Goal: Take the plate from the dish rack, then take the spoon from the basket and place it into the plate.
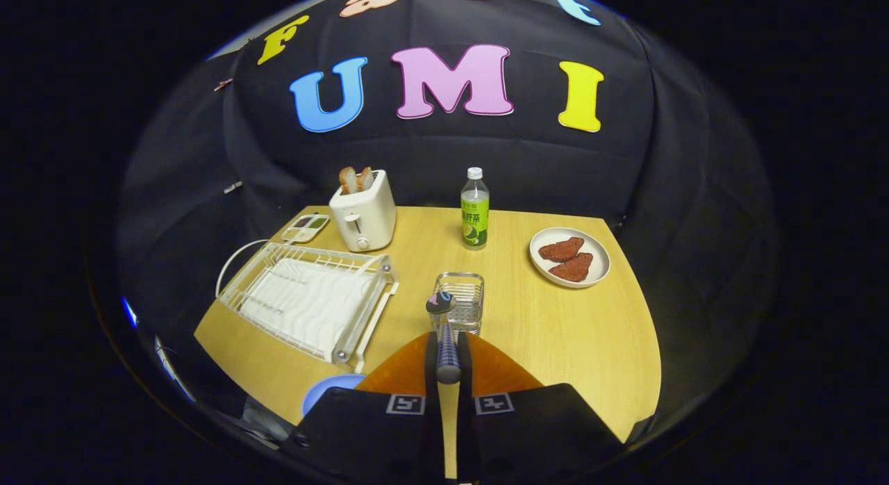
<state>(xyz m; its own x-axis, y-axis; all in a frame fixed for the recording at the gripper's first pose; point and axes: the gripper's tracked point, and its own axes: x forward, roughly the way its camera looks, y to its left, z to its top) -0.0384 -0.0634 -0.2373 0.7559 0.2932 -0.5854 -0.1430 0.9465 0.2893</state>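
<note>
My gripper (448, 349) is shut on the handle of a spoon (442, 311). The spoon stands up between the fingers, with its dark bowl end raised just in front of the wire basket (467, 290). The basket sits on the wooden table just beyond the fingertips. A blue plate (332, 392) lies at the table's near edge, left of the fingers and partly hidden behind the gripper's body. The white dish rack (305, 297) stands to the left of the basket with no dishes in it.
At the back stand a cream toaster (364, 217) with bread slices and a green-labelled bottle (475, 210). A white plate (596, 261) with two brown pieces of food sits at the right. A small flat device (306, 228) and a white cable lie behind the rack.
</note>
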